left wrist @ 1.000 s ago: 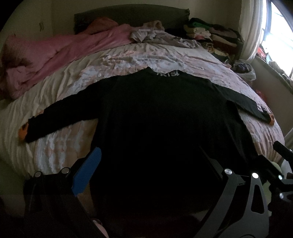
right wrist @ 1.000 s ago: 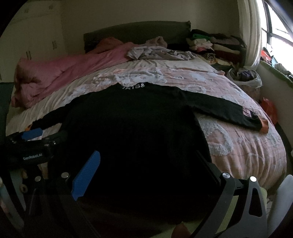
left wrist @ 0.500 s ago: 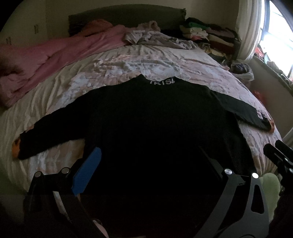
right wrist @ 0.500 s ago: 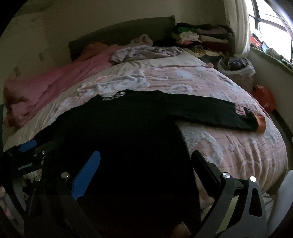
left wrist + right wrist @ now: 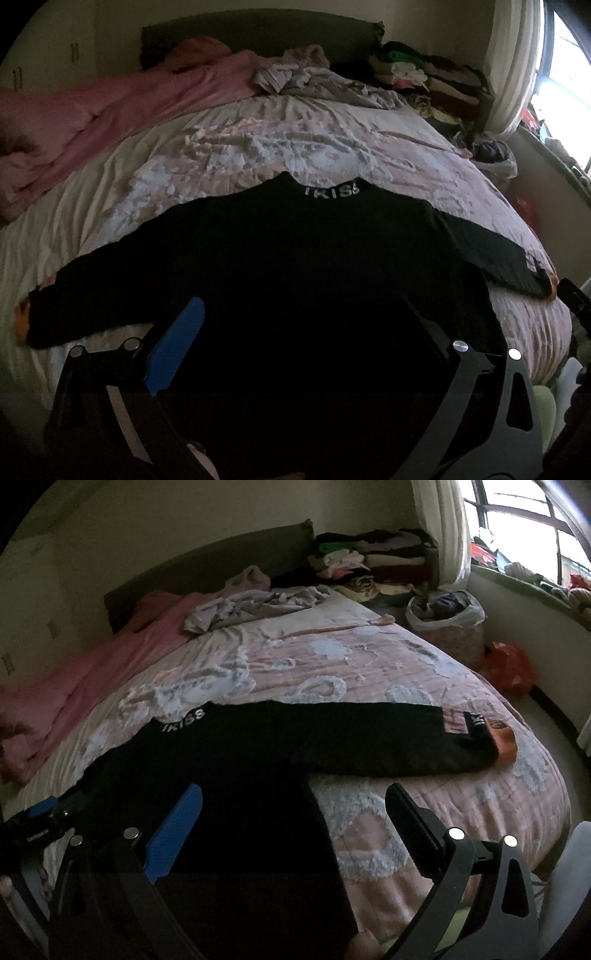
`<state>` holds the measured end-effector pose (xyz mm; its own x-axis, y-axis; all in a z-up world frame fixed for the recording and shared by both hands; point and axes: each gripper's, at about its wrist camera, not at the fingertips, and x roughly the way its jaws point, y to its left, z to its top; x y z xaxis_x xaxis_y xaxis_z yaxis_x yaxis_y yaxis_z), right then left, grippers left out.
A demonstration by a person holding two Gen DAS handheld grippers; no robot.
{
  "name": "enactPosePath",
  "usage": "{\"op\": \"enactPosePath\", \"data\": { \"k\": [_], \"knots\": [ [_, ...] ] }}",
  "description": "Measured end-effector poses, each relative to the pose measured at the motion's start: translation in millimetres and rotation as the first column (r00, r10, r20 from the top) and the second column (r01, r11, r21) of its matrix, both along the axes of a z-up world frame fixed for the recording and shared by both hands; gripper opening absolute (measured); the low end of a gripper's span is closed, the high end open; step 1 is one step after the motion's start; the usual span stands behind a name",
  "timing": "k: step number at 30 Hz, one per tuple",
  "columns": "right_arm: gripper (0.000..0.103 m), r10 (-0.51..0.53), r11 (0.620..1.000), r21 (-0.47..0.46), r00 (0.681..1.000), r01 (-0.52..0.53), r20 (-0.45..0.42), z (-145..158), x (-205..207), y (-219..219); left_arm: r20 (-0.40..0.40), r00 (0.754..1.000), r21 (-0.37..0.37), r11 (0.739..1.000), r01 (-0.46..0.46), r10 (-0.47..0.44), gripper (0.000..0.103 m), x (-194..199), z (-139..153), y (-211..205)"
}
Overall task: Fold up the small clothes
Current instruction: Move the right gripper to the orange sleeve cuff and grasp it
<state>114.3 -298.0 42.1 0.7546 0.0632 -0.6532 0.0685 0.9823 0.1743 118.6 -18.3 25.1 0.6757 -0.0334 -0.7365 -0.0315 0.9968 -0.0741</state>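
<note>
A black long-sleeved top lies flat on the bed with both sleeves spread out and white letters at its collar; it also shows in the right wrist view. Its right sleeve ends in an orange cuff. Its left sleeve reaches the bed's left side. My left gripper is open and empty above the top's lower body. My right gripper is open and empty over the top's right side edge, below the right sleeve. The left gripper's body shows at far left in the right wrist view.
The bed has a pink patterned cover. A pink duvet lies along its left side, a crumpled grey garment near the headboard. Stacked folded clothes and a bagged bin stand at the back right by the window.
The right gripper has swung right, towards the right sleeve. The left gripper has shifted a little, so the top sits more centred. The top has not moved.
</note>
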Motion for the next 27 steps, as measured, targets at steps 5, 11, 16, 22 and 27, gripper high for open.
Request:
{"op": "enactPosePath", "data": {
  "k": [5, 11, 16, 22, 27],
  "knots": [
    [0.099, -0.046, 0.999, 0.021, 0.999, 0.047, -0.007, 0.3, 16.2, -11.8, 0.002, 1.0, -0.017, 1.0, 0.006, -0.006, 0.094, 12.6, 1.1, 0.8],
    [0.099, -0.117, 0.992, 0.044, 0.993, 0.117, -0.01, 2.3, 36.8, -31.1, -0.002, 1.0, -0.015, 1.0, 0.016, -0.016, 0.094, 33.5, -0.5, -2.1],
    [0.099, -0.165, 0.983, 0.073, 0.986, 0.167, -0.025, 3.4, 54.3, -46.0, -0.01, 0.999, -0.014, 0.999, 0.032, -0.032, 0.094, 49.9, -1.9, -8.0],
    [0.099, -0.23, 0.971, 0.062, 0.973, 0.23, -0.013, 11.2, 73.7, -62.9, -0.005, 0.999, 0.004, 0.999, 0.045, -0.045, 0.094, 69.8, 4.2, -14.4],
    [0.099, -0.315, 0.949, 0.024, 0.949, 0.315, 0.001, 13.0, 85.9, -79.7, 0.0, 0.999, 0.023, 0.999, 0.048, -0.048, 0.094, 83.5, 11.5, -20.3]
  ]
}}
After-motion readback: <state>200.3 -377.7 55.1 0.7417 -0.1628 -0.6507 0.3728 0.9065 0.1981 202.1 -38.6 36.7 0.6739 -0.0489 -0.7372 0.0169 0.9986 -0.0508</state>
